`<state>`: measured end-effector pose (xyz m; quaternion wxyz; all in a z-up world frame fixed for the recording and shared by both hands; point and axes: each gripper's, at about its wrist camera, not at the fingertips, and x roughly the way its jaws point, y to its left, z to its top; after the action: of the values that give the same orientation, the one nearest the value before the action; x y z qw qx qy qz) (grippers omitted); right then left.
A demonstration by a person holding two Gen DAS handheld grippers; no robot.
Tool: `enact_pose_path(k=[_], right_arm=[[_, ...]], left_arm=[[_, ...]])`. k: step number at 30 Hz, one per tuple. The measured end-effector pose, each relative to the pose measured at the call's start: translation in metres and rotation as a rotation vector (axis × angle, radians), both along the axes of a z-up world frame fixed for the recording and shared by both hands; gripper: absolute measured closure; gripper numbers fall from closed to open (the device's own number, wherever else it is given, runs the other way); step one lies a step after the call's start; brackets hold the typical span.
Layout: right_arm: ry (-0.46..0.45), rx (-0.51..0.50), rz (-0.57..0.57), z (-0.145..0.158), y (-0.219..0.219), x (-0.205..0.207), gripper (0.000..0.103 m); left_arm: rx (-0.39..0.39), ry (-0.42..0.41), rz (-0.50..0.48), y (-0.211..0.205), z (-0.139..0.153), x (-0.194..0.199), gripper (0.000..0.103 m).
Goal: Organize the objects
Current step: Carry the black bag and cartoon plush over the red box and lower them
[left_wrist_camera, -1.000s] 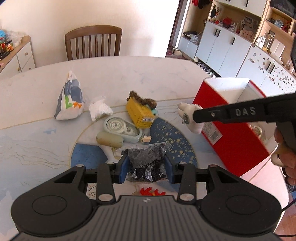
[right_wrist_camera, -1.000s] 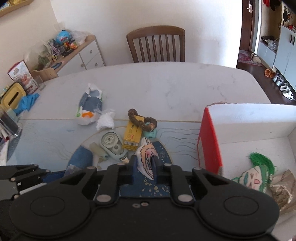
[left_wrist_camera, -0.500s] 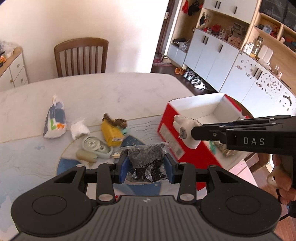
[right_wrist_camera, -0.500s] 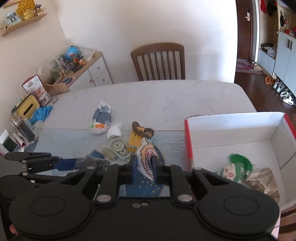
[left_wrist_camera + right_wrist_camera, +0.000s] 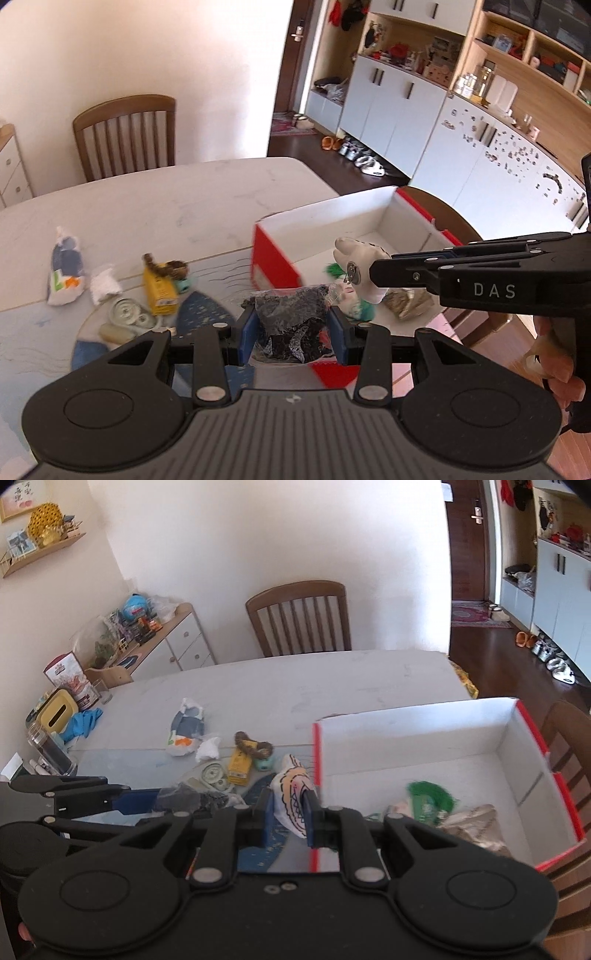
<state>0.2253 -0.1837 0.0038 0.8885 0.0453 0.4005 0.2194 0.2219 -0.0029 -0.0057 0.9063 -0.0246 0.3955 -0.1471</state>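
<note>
- Dining rm w/ pale walls; wooden chair [image 5: 301, 618] at far edge of the white marble table [image 5: 295, 679], white cabinets [image 5: 402, 114] along the right wall, low sideboard [image 5: 166, 642] at left.
- Table carries a blue-patterned mat [image 5: 33, 332] on its near-left part.
- Red box [image 5: 436, 746] w/ white inside sits open at table's right edge; holds a green-haired mask toy [image 5: 428, 797] & a tan crinkled packet [image 5: 476, 823] near its front wall.
- Left gripper [image 5: 291, 332]: clenched on a clear bag of dark bits [image 5: 291, 321], held above the box's near-left corner, off the table.
- Right gripper [image 5: 288, 812]: pinching a white cloth toy w/ orange/black line pattern [image 5: 291, 794], raised just at box's left wall; in left wrist view its other end shows white w/ a metal ring [image 5: 360, 269], over the box interior.
- Loose items grouped mid-table, left of box: blue/white pouch [image 5: 186, 727], white crumpled wad [image 5: 208, 747], yellow carton [image 5: 240, 764] w/ a brown braided ring [image 5: 253, 744] lying on its far end, teal item [image 5: 264, 764] just beside carton, pale green tape dispenser [image 5: 214, 775], small beige roll [image 5: 114, 332].
</note>
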Motion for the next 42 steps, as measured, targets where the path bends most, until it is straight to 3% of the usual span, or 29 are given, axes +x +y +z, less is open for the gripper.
enact_pose_path(k=[10, 20, 32, 42], right_arm=[[0.002, -0.009, -0.078, -0.008, -0.067, 0.005, 0.088], [0.020, -0.040, -0.119, -0.026, -0.117, 0.032, 0.087], [0.040, -0.134, -0.072, -0.059, -0.123, 0.073, 0.087], [0.031, -0.280, -0.005, -0.092, -0.112, 0.100, 0.087]], left_arm=[[0.023, 0.008, -0.066, -0.063, -0.007, 0.020, 0.063], [0.058, 0.032, -0.050, -0.101, -0.025, 0.062, 0.063], [0.136, 0.084, -0.024, -0.132, -0.057, 0.123, 0.063], [0.212, 0.141, -0.011, -0.151, -0.088, 0.155, 0.063]])
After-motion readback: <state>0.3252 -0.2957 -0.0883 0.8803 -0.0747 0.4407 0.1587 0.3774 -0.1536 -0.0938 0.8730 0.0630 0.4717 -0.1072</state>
